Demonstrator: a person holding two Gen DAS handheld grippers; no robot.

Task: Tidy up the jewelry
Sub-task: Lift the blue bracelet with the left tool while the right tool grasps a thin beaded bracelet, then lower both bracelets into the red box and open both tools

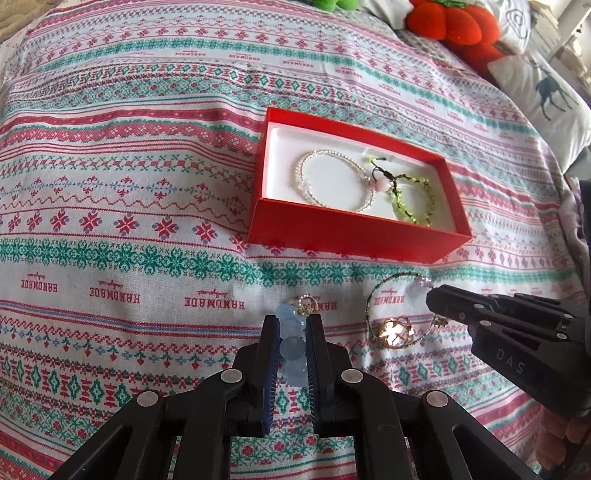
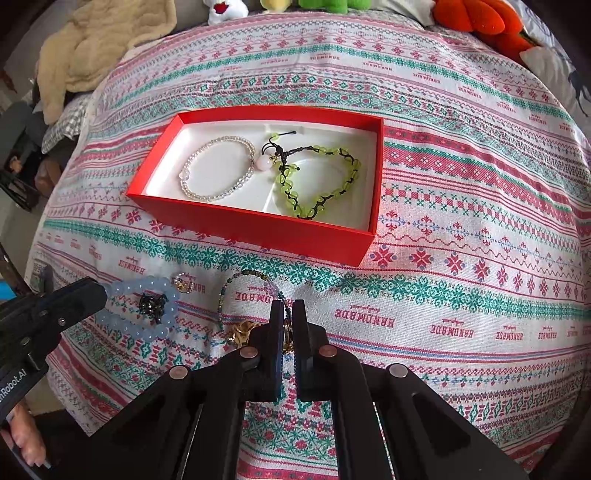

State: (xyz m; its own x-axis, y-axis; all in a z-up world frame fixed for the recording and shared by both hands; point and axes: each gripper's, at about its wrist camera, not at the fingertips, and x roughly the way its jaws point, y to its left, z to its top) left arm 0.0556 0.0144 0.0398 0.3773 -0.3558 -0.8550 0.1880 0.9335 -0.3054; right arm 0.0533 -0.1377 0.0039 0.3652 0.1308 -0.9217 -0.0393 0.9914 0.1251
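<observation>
A red box [image 1: 343, 230] [image 2: 255, 229] with a white lining lies on the patterned cloth and holds a clear bead bracelet [image 1: 334, 181] [image 2: 218, 168] and a green bead bracelet [image 1: 413, 199] [image 2: 321, 177]. My left gripper [image 1: 291, 321] is shut on a pale blue bead bracelet [image 1: 291, 347] [image 2: 144, 308] lying in front of the box. My right gripper [image 2: 288, 308] [image 1: 430, 299] is shut on a thin dark-green bead bracelet [image 1: 373, 302] [image 2: 240, 280] with a gold charm [image 1: 393, 330] [image 2: 242, 330]. A small gold ring [image 1: 306, 304] [image 2: 183, 282] lies between them.
Red and green plush toys [image 1: 450, 26] [image 2: 476, 18] sit at the far edge of the cloth. A white deer-print pillow [image 1: 543, 92] is at the right. A beige blanket [image 2: 103, 48] lies at the far left.
</observation>
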